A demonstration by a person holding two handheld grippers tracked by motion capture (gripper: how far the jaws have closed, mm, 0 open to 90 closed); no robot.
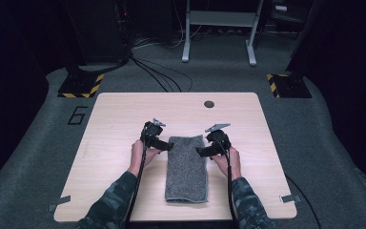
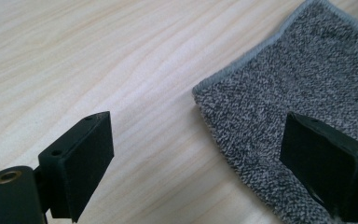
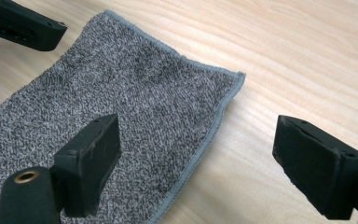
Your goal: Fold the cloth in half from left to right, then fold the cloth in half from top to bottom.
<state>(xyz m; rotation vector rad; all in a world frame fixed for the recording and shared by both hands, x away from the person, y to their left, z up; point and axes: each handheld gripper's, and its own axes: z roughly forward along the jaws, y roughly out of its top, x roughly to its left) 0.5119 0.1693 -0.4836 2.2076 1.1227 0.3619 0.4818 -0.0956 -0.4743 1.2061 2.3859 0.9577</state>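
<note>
A grey terry towel [image 1: 187, 167], folded into a long strip, lies in the middle of the wooden table [image 1: 119, 119]. My left gripper [image 1: 169, 145] hovers at the towel's far left corner and my right gripper [image 1: 200, 151] at its far right corner, both pointing inward. In the left gripper view the towel [image 2: 298, 79] has its corner between the spread jaws of the left gripper [image 2: 196, 158], untouched. In the right gripper view the right gripper [image 3: 200, 158] straddles the hemmed edge of the towel [image 3: 121, 93] with a wide gap. The left gripper's fingertip [image 3: 23, 25] shows across the cloth.
A small dark round grommet [image 1: 209, 104] sits near the table's far edge. Tape strips [image 1: 58, 202] mark the front corners. On the floor beyond stand two posts with yellow-black bases [image 1: 82, 86] and a white frame [image 1: 219, 28], with cables between.
</note>
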